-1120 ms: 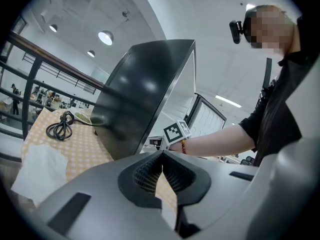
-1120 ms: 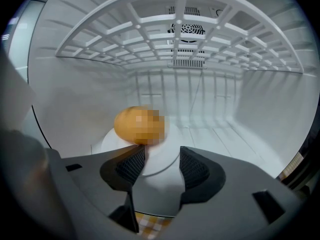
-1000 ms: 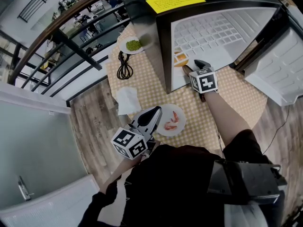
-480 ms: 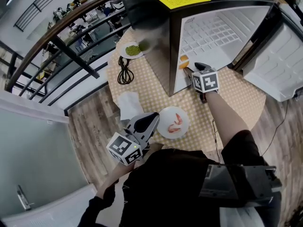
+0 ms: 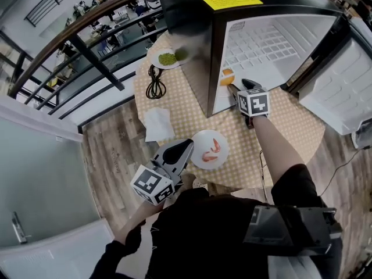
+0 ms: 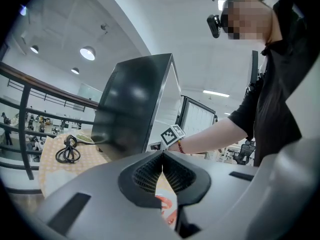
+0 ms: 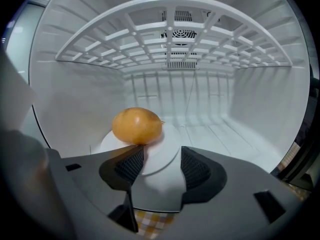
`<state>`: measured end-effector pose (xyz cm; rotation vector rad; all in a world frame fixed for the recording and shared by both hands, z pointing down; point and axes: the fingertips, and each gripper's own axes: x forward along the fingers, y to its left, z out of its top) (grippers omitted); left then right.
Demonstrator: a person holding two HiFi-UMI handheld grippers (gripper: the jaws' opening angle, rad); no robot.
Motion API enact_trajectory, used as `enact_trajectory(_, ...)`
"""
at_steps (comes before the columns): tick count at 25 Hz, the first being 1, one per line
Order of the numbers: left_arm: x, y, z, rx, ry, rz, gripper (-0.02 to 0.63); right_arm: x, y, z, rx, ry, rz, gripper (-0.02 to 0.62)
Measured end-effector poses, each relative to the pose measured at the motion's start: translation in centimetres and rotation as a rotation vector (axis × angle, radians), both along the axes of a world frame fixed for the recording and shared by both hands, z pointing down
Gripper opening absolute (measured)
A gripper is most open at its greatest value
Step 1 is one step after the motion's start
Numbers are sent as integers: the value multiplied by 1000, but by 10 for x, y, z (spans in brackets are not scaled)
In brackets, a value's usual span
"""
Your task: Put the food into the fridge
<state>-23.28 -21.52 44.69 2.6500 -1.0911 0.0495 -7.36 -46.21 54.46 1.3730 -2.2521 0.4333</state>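
A small black fridge (image 5: 197, 45) stands open on the checked table (image 5: 290, 127). On its floor lies a white plate (image 7: 167, 145) with a round orange fruit (image 7: 137, 126) on it; the fruit (image 5: 227, 76) also shows in the head view. My right gripper (image 7: 162, 160) is at the fridge mouth, open, with the plate's near rim between its jaws. In the head view the right gripper (image 5: 235, 86) points into the fridge. A second plate (image 5: 197, 158) carries pink shrimp (image 5: 211, 150). My left gripper (image 5: 188, 143) hovers just left of it, shut and empty, also seen as the left gripper (image 6: 162, 156).
A plate of green food (image 5: 165, 57) sits at the table's far edge beside the fridge. A coiled black cable (image 5: 154, 85) and a white napkin (image 5: 157, 124) lie left of the shrimp plate. The fridge door (image 5: 343, 92) swings out to the right. A railing (image 5: 87, 57) runs behind the table.
The left gripper has drawn back slightly from the shrimp plate, toward me. The right gripper stays at the fridge mouth. The head view has shifted a little.
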Motion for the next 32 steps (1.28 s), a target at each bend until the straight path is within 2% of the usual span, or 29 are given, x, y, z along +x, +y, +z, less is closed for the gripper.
enact_trajectory(9, -8, 16, -4, -10, 8, -102, 14, 6, -1, -4, 12, 17, -7, 241)
enact_trajectory(15, -8, 19, -12, 16, 13, -133, 14, 5, 1, -2, 17, 22, -34, 241)
enact_trajectory(18, -8, 24, -10, 8, 12, -136, 14, 4, 5, 0, 11, 23, -47, 241)
enact_trajectory(25, -9, 27, -8, 0, 8, -135, 14, 7, 7, -10, 37, 107, -60, 241)
enact_trajectory(32, 4, 24, -18, 32, 38, -104, 14, 17, 31, -21, 23, 19, -24, 241)
